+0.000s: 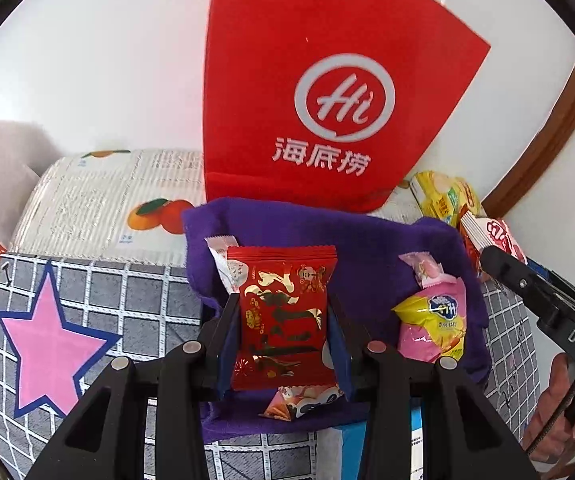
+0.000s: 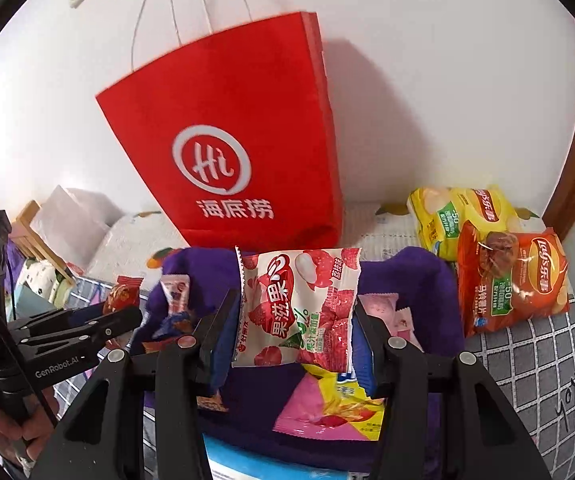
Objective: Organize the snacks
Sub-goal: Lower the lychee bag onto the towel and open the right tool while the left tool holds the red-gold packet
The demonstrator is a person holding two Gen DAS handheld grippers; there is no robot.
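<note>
Here, left gripper (image 1: 285, 320): clamped on red foil packet (image 1: 285, 312), above purple cloth (image 1: 367, 240).
Right gripper (image 2: 295, 320): fingers pinch lychee candy bag (image 2: 295, 308); red paper bag (image 2: 239, 152) far behind.

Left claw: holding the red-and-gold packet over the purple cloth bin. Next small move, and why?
Probably lower it slightly and open. The left claw is shut on the red-and-gold packet, which already sits above the purple cloth bin where the pink-and-yellow packet lies. The right claw holds the lychee gummy packet over the same bin, so release the packets one at a time.
</note>
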